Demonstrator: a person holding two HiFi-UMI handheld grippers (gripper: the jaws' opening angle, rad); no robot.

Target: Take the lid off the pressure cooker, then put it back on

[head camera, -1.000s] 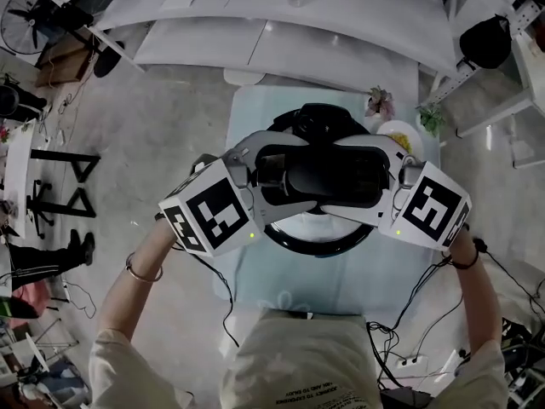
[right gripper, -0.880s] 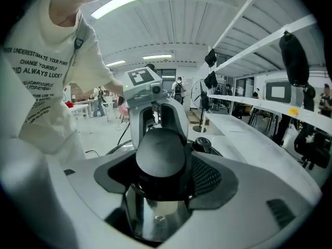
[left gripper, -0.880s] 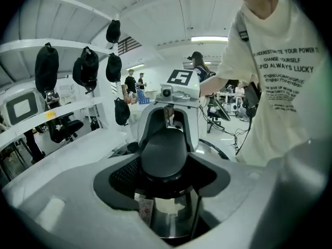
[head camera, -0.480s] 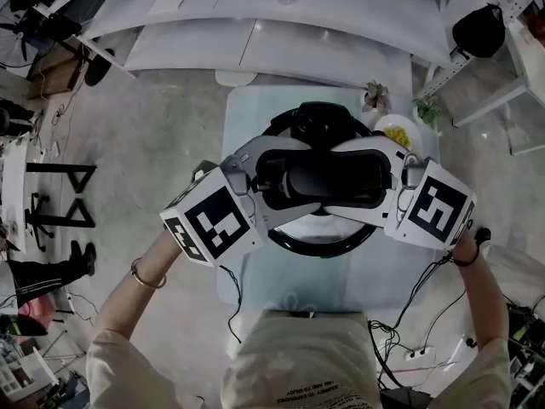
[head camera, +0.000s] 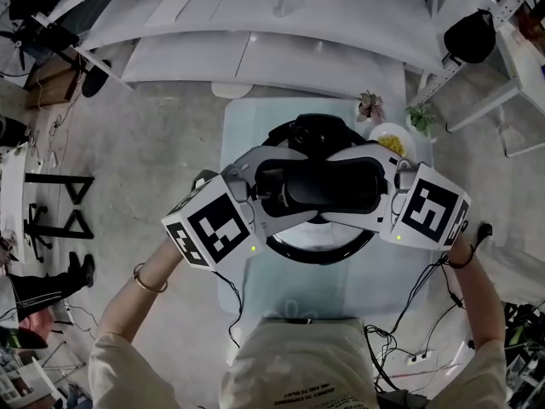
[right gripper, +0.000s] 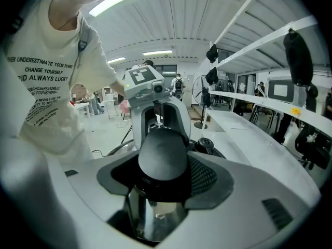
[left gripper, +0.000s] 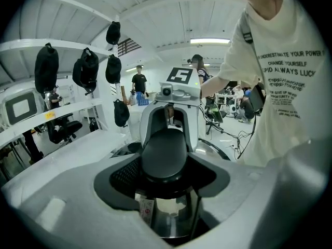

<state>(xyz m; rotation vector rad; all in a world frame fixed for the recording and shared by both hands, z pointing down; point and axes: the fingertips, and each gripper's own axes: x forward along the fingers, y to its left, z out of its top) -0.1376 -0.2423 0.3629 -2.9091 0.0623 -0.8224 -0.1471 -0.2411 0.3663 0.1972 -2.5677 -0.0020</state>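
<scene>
Overhead, plus opposed close views of cooker (head camera: 319, 250)

The person is reaching both arms forward with elbows spread wide. The left forearm (head camera: 145, 267) and right forearm (head camera: 477, 301) are angling inward toward each other. Each hand is hiding beneath its tool, behind the left marker cube (head camera: 213, 224) and the right marker cube (head camera: 430, 207). The left tool (left gripper: 165, 173) and right tool (right gripper: 162, 176) are facing one another and sloping downward, their tips nearly meeting. Both sets of jaws have just been closing, though they are standing wide. The left tool's pads are pressing on the left handle (left gripper: 163, 149) between them, and the right tool's pads are clasping the right handle (right gripper: 162, 157).
</scene>
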